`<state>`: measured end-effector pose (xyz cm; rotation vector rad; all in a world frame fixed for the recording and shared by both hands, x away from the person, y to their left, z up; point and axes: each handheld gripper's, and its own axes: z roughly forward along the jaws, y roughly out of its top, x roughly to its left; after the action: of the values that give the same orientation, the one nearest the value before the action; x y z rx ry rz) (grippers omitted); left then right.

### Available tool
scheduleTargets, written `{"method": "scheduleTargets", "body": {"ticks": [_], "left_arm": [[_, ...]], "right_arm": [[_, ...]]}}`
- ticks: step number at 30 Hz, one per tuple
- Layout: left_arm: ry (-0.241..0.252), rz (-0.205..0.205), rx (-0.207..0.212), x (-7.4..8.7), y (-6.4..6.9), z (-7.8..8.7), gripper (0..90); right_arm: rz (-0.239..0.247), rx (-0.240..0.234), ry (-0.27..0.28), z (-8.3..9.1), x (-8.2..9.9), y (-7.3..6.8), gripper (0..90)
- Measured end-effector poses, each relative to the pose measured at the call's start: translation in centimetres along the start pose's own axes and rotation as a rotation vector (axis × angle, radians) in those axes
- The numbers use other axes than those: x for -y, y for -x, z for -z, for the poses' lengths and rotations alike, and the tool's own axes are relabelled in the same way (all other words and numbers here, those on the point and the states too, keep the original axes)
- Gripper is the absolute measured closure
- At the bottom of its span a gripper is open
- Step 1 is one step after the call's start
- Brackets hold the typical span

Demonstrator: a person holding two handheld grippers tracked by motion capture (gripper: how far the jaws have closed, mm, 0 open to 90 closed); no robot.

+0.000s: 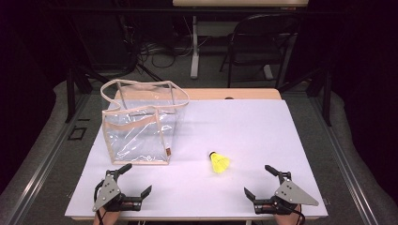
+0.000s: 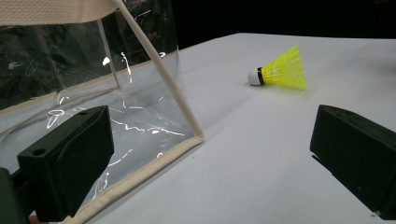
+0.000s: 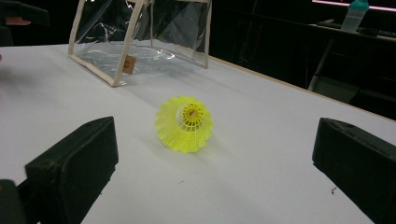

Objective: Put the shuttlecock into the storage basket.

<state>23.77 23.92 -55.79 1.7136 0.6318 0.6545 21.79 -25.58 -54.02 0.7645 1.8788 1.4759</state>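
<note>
Awaiting pickup: both hand-held grippers, left and right, rest wide open and empty, near the shuttlecock. Judged next: the right closes on it, toward the bag beside it.

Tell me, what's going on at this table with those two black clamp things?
A person sits at a white table with a hand-held gripper in each hand. The left gripper and right gripper both rest near the table's front edge with their fingers wide apart, holding nothing. A yellow shuttlecock lies on its side between them, nearer the right one. A clear plastic bag with beige trim stands upright and open-topped just beyond the left gripper. Nothing has been picked up yet.
</note>
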Motion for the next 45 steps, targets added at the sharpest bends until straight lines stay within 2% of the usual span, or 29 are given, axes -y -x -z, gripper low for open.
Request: {"method": "scheduleTargets", "body": {"ticks": [10, 11, 17, 20, 24, 29, 45], "left_arm": [[-0.002, -0.002, -0.005, 0.0, 0.0, 0.1, 0.0], [-0.006, -0.002, 0.000, 0.1, 0.1, 0.1, 0.0], [-0.001, -0.001, 0.000, 0.1, 0.1, 0.2, 0.0], [-0.001, 0.001, -0.010, 0.2, 0.0, 0.2, 0.0], [-0.003, 0.005, -0.022, 0.2, -0.1, 0.4, 0.0], [-0.003, 0.009, -0.020, 0.1, -0.1, 0.4, 0.0], [-0.004, -0.002, -0.020, 0.1, -0.1, 0.3, 0.0]], "right_arm": [[-0.030, 0.003, -0.025, -0.3, 0.0, 0.1, 0.0], [-0.039, 0.009, -0.044, -0.5, -0.1, 0.1, 0.0], [-0.055, 0.013, -0.077, -1.0, -0.5, 0.0, 0.0], [-0.063, 0.014, -0.120, -1.6, -0.7, -0.1, 0.0], [-0.054, 0.003, -0.147, -2.6, -1.1, -0.2, 0.0], [-0.052, -0.008, -0.187, -3.6, -1.2, -0.4, 0.0], [-0.043, -0.055, -0.270, -6.2, -2.0, -0.1, 0.0]]}}
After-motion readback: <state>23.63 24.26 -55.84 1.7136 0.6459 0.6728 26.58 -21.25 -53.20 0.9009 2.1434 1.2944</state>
